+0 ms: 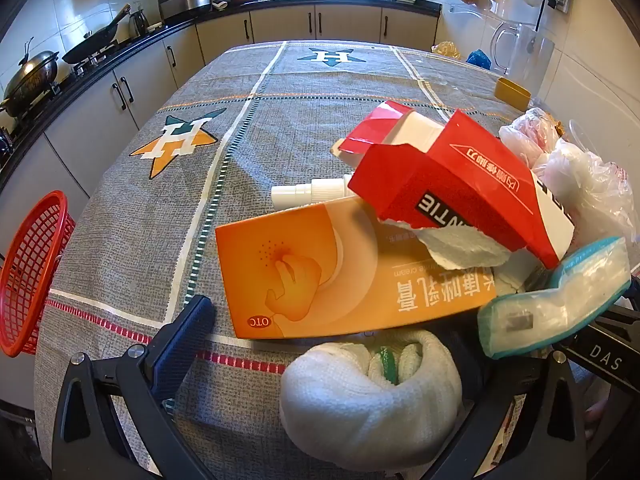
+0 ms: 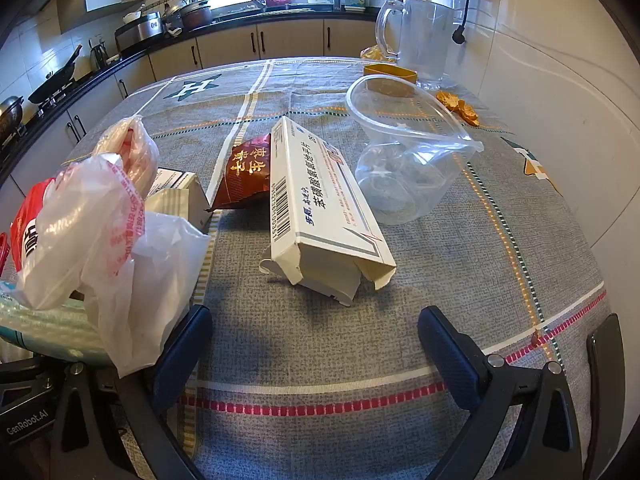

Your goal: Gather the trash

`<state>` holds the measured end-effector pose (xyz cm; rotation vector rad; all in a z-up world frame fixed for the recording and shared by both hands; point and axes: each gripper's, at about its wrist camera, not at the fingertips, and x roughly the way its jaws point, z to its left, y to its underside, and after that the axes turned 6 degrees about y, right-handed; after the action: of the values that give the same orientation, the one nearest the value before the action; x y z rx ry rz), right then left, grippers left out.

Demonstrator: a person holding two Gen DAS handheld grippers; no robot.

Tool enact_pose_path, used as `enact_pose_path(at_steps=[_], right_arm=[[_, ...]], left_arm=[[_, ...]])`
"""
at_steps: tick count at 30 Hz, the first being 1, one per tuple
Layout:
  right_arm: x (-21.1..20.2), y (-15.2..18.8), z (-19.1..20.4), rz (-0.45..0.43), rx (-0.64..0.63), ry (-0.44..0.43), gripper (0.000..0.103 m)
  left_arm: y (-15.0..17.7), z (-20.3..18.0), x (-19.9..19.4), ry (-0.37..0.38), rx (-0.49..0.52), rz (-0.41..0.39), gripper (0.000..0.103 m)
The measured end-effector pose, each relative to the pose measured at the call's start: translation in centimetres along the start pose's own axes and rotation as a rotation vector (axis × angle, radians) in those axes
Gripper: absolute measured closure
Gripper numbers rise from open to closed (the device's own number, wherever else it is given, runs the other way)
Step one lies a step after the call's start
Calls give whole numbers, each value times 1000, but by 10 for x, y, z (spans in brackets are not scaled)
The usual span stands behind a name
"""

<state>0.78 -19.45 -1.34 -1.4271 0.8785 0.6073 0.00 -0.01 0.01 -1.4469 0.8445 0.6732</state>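
Nothing gathered yet. At far left, red basket [image 1: 30, 276] hanging off the worktop [image 1: 248, 128] edge, apparently empty. Scattered across the cloth: orange carton [image 1: 320, 276], torn red box [image 1: 452, 184], rolled white cloth [image 1: 368, 396], plastic bags [image 2: 100, 216], white medicine box [image 2: 320, 196], clear container [image 2: 408, 152]. Left gripper [image 1: 320, 364] and right gripper [image 2: 316, 344] poised, fingers spread wide, pinching nothing.
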Motion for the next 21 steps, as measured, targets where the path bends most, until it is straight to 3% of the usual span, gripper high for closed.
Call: enact_pose_path(at_steps=[9, 13, 21], right_arm=[[-2, -2, -6, 15, -10, -21, 0], [-15, 11, -6, 36, -61, -72, 0], [-70, 43, -29, -55, -26, -101, 0]], left_arm=[[4, 1, -5, -3, 12, 0, 0], [20, 2, -33, -7, 29, -69, 0], [52, 6, -87, 7, 42, -208, 0]])
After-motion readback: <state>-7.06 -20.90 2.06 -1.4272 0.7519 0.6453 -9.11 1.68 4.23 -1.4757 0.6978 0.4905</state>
